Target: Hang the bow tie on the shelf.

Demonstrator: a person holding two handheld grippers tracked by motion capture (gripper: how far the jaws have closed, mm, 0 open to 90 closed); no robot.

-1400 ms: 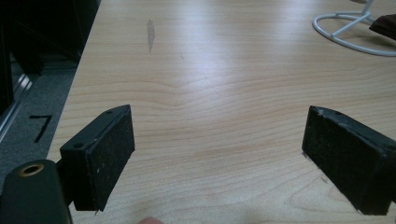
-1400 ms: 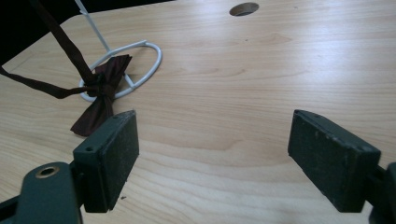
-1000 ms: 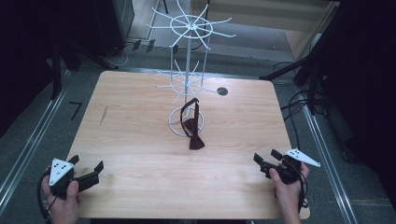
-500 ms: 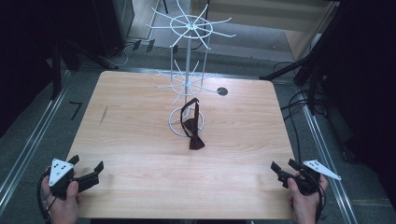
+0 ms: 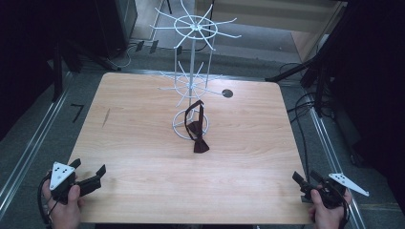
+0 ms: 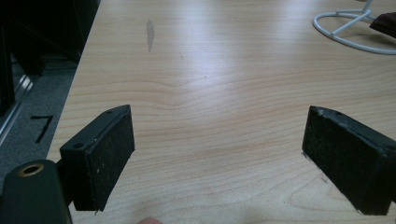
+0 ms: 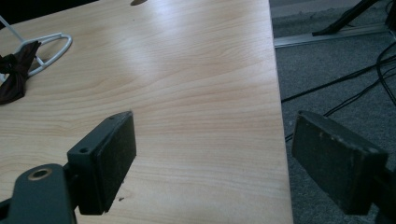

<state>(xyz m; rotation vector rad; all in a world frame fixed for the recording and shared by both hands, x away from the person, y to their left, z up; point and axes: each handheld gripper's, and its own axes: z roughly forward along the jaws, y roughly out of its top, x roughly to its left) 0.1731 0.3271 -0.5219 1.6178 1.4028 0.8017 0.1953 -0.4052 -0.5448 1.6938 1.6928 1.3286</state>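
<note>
Wooden bench seen from above, with a white wire rack standing near the middle-far part, ring base on the wood. Dark bow tie hangs by its strap from a low prong of the rack, with the bow end resting on the bench at the near edge of the ring base, partly over the ring. Left gripper at the near-left corner of the bench, held in a hand, jaws spread wide and empty; the left gripper view shows bare wood between both pads. Right gripper at the near-right corner, jaws also wide apart, holding nothing; in the right gripper view one jaw sits over the wood, the other past the bench edge over grey floor. Both grippers well apart from the bow tie. Small dark round spot on the far-right part of the bench.
</note>
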